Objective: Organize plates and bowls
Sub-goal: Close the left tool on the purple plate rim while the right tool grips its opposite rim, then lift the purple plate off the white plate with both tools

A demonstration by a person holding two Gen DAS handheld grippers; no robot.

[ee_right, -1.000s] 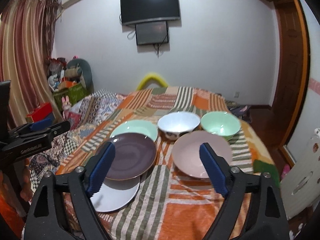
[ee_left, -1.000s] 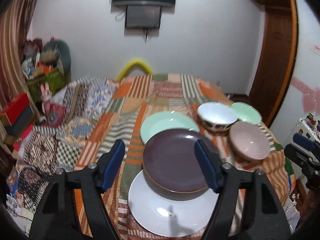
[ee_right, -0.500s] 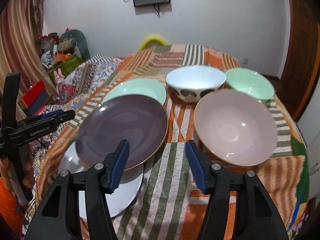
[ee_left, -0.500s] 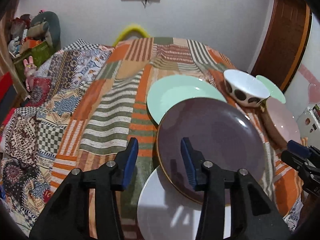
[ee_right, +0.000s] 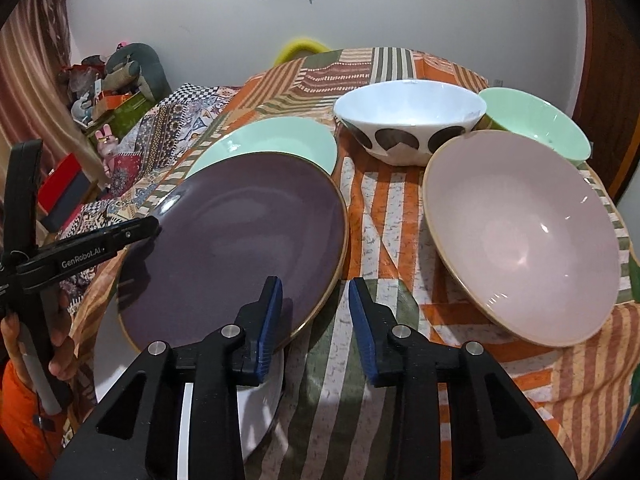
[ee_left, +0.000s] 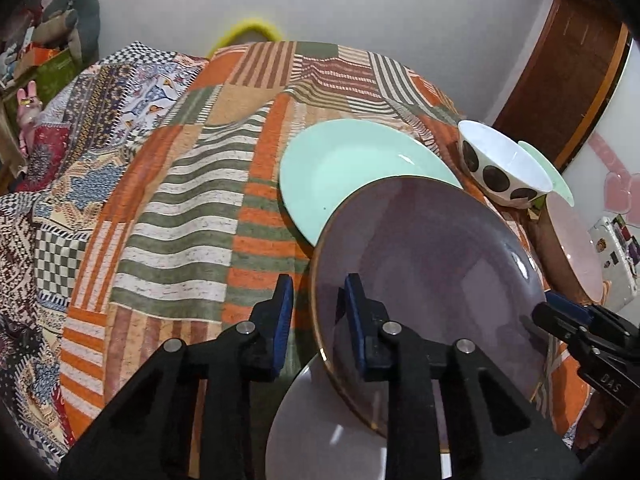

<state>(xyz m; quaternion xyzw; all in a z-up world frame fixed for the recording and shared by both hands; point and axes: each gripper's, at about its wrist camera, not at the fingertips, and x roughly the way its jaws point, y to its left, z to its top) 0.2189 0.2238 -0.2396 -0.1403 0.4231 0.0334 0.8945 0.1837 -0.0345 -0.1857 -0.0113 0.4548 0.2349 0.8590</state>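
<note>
We are closing in on the purple plate from both sides at once, and this is what is changing: a second ago both grippers were hanging high and wide open over the bed, and now they are sitting low at the plate's edge with their jaws narrowing. The left gripper is at the plate's nine o'clock rim, and its jaws are closing with the rim between them but not yet pinched. The right gripper is at the five o'clock rim, its jaws also closing, one blue pad over the plate and the other over the quilt. The purple plate is lying tilted on the white plate, overlapping the green plate at twelve o'clock. The spotted bowl, pink bowl and green bowl are sitting at two o'clock, untouched. We are judging that a two-handed lift of the purple plate is about to begin.
</note>
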